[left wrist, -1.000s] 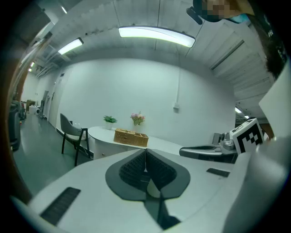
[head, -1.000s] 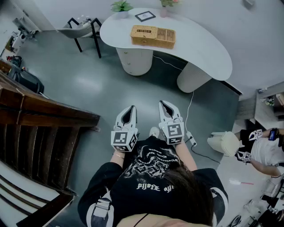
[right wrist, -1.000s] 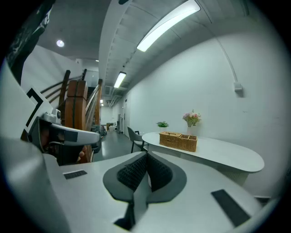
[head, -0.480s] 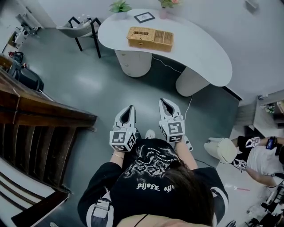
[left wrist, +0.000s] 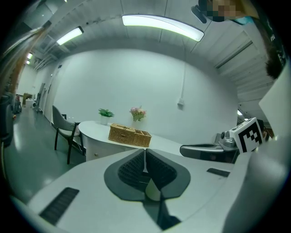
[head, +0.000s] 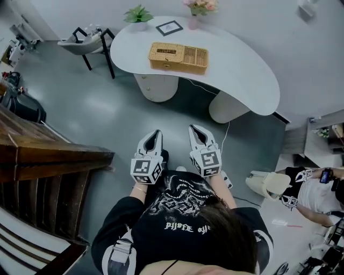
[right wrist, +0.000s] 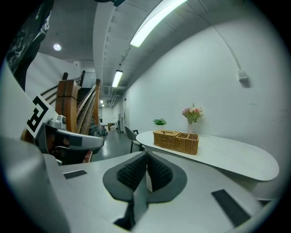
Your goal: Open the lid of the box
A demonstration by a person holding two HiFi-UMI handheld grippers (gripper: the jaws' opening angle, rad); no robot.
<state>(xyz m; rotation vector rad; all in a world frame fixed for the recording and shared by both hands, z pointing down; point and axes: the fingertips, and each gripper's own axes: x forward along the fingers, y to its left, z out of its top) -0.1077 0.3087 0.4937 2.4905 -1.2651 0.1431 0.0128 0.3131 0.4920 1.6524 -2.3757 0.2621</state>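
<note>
A woven wicker box (head: 178, 57) with its lid down on the left half stands on the curved white table (head: 242, 70), far ahead of me. It also shows in the left gripper view as the wicker box (left wrist: 129, 135) and in the right gripper view as the wicker box (right wrist: 176, 140). My left gripper (head: 156, 134) and right gripper (head: 194, 129) are held side by side close to my body, well short of the table. Both are shut with nothing between the jaws. The left gripper (left wrist: 145, 160) and right gripper (right wrist: 146, 160) point toward the box.
A potted plant (head: 137, 14), a picture frame (head: 169, 28) and a vase of flowers (head: 198, 7) stand at the table's far side. A chair (head: 86, 43) is at the table's left. A wooden staircase (head: 37, 166) runs along my left. A seated person (head: 312, 188) is at the right.
The table and box have drawn nearer in the head view and shifted slightly left. Both grippers stay shut and side by side, moving forward with me.
</note>
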